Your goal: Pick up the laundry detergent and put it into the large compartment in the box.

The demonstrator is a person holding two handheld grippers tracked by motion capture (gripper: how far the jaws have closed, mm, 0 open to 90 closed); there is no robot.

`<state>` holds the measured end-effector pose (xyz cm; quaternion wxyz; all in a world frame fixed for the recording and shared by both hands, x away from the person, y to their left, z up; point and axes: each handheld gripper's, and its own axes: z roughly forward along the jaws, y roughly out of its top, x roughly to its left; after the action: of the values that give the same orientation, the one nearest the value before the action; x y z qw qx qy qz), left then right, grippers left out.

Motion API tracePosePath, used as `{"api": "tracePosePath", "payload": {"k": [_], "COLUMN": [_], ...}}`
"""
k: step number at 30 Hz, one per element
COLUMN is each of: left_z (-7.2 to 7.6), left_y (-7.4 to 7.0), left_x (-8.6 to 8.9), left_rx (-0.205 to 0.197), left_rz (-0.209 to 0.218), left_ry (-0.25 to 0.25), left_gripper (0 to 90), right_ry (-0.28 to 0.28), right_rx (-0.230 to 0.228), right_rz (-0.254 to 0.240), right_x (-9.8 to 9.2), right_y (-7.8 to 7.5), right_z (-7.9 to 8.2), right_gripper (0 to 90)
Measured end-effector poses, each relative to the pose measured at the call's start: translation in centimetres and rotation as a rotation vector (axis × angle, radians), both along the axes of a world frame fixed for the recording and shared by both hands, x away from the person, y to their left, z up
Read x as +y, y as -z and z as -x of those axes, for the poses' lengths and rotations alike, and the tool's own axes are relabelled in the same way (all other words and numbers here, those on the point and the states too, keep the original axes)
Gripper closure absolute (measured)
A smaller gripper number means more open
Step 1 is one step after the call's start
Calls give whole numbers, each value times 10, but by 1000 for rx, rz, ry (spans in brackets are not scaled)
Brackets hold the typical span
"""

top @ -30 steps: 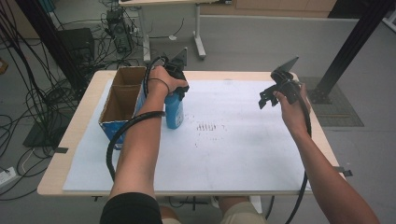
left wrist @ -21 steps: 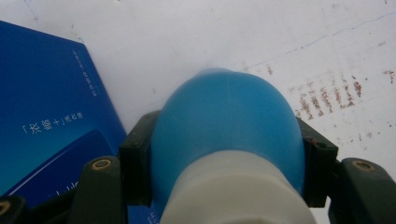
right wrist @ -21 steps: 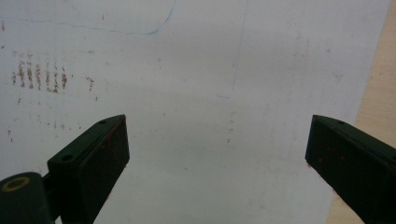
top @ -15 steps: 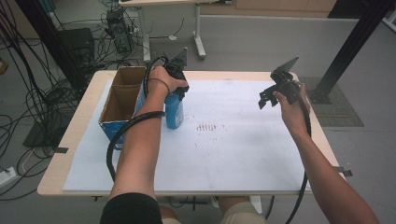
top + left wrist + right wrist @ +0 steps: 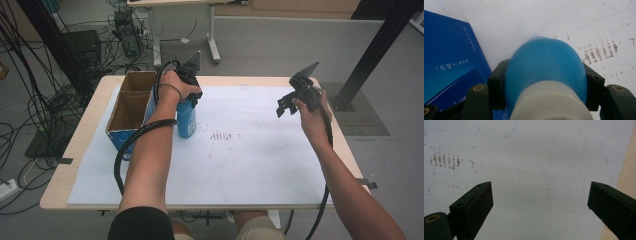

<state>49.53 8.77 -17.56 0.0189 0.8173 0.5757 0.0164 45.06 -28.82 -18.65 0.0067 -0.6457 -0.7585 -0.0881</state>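
- High view: left gripper (image 5: 189, 98) is clamped on the blue bottle (image 5: 186, 118), which stands just beside the cardboard box (image 5: 131, 107).
- Right gripper (image 5: 288, 104) is up over the white mat (image 5: 260, 150), jaws spread wide, nothing in them.

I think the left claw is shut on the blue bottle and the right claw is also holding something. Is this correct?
Not quite. The left claw is shut on the blue bottle, but the right claw is open and holds nothing: the right gripper view shows its jaws wide apart over the white table cover.

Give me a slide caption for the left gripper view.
Left gripper clamps a blue bottle beside a blue box.
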Motion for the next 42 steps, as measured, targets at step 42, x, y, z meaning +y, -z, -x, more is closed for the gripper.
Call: {"api": "tracePosePath", "payload": {"k": [42], "left_z": [40], "left_y": [-234], "left_x": [28], "left_rx": [-138], "left_rz": [18], "left_ry": [-153], "left_gripper": [378], "right_ry": [-51], "right_rx": [-3], "right_rz": [-8], "right_x": [11], "right_y": [-9], "right_z": [2], "right_gripper": [65]}}
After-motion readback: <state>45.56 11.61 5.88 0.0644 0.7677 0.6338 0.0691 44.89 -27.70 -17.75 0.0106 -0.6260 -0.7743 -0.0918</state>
